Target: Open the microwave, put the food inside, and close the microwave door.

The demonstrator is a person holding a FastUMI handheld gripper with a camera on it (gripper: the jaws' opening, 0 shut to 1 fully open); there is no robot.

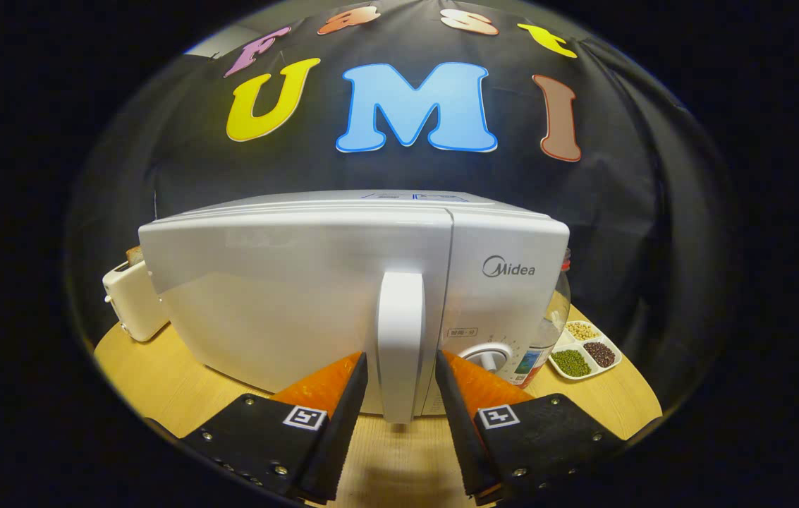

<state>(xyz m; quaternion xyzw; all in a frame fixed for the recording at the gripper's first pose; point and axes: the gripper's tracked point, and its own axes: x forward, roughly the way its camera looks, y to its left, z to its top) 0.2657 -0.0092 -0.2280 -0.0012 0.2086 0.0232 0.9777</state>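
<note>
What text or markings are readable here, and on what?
"Midea": on the microwave front, upper right, above the dial.
Small label just above the dial: too small to read.
Bottle label: blurred.
Square black-and-white markers on the gripper, whose open fingers straddle the door handle: no text.

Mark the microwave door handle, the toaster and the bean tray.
door handle (400, 339), gripper view, its middle, between the open claw (400, 374) fingers
toaster (132, 303), gripper view, its side wall
bean tray (614, 365), gripper view, its outer rim
</note>
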